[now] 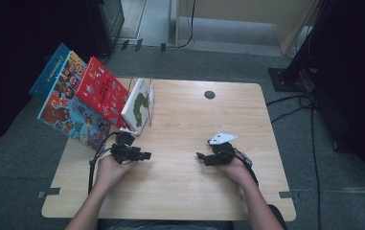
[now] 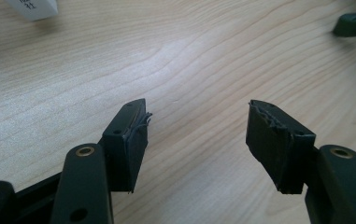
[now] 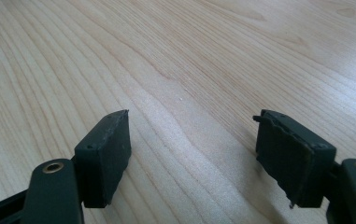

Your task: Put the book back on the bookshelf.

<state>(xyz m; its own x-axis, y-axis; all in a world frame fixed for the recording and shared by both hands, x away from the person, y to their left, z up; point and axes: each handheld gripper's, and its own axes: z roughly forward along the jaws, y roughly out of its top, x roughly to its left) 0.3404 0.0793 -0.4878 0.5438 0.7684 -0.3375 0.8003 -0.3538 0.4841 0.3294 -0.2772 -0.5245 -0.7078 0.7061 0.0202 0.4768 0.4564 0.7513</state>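
Note:
Both hands rest low on the wooden table [image 1: 185,182], facing each other. My left gripper [image 1: 147,155] points right, and its jaws stand open over bare wood [image 2: 196,116] with nothing between them. My right gripper [image 1: 199,156] points left, a grey three-cornered plate [image 1: 221,138] on top, and it too is open over bare wood [image 3: 192,128]. The tip of the right gripper [image 2: 355,23] shows at the top right of the left gripper view. Several picture books [image 1: 82,98] lean in a wire rack [image 1: 149,103] at the table's back left.
A white book corner [image 2: 35,8] sits near the left gripper. A dark round grommet [image 1: 210,95] marks the table's far edge. Cables [image 1: 309,120] run over the grey floor at the right, beside a black stand base [image 1: 288,79].

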